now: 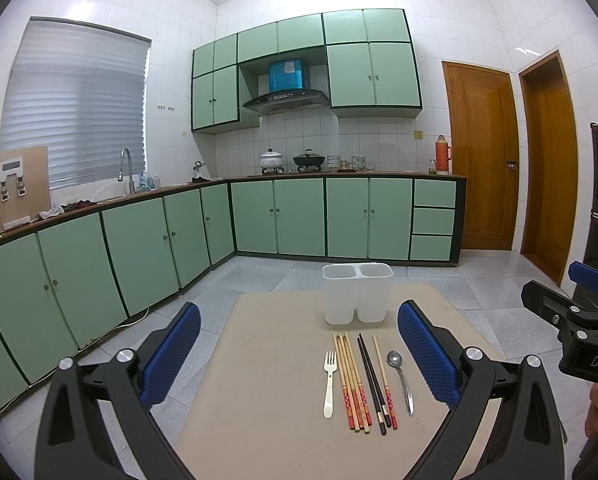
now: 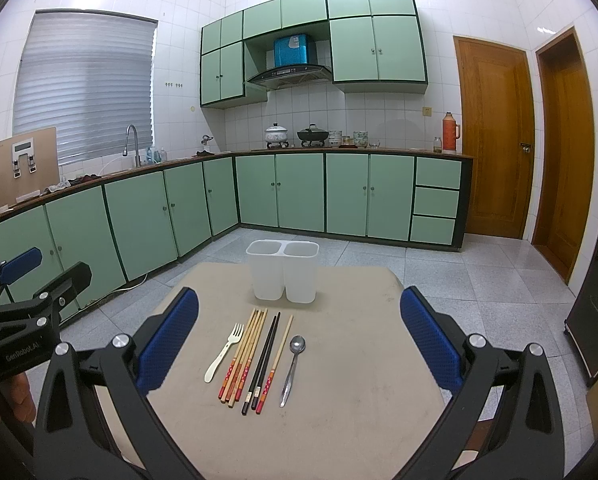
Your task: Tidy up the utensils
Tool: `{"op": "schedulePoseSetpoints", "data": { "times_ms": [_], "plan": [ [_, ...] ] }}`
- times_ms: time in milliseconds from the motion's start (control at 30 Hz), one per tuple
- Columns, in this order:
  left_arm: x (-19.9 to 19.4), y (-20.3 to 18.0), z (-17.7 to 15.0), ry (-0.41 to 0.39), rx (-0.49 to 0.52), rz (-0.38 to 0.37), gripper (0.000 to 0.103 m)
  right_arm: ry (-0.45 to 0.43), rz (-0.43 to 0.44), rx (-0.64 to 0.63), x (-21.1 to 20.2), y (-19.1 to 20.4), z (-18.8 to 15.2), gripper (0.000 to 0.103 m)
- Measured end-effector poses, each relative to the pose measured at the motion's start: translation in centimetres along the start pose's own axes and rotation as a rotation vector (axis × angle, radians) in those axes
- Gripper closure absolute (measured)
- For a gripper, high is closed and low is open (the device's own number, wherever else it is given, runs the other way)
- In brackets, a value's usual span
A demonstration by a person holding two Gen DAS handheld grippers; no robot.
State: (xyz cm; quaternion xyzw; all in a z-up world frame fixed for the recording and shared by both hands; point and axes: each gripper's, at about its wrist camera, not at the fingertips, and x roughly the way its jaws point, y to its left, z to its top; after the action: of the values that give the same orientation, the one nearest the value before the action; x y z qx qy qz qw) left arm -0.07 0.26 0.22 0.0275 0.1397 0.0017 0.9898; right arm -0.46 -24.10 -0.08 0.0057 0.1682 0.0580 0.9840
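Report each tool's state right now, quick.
Left tool: open, holding nothing.
Right tool: open, holding nothing.

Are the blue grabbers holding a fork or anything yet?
No. The left tool and right tool are both open and empty; the fork lies untouched on the table.

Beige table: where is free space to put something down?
The beige table is bare left of the white plastic fork and right of the metal spoon. It is crowded from fork to spoon, below the white two-compartment holder.
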Motion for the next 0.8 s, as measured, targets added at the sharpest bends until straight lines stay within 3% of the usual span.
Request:
{"op": "schedulePoseSetpoints", "data": {
  "times_ms": [800],
  "plan": [
    [0.08,0.00,-0.19,0.001,-0.001,-0.002,0.006,0.001,0.000,0.000,0.02,0.01,-0.05,0.005]
  ]
}}
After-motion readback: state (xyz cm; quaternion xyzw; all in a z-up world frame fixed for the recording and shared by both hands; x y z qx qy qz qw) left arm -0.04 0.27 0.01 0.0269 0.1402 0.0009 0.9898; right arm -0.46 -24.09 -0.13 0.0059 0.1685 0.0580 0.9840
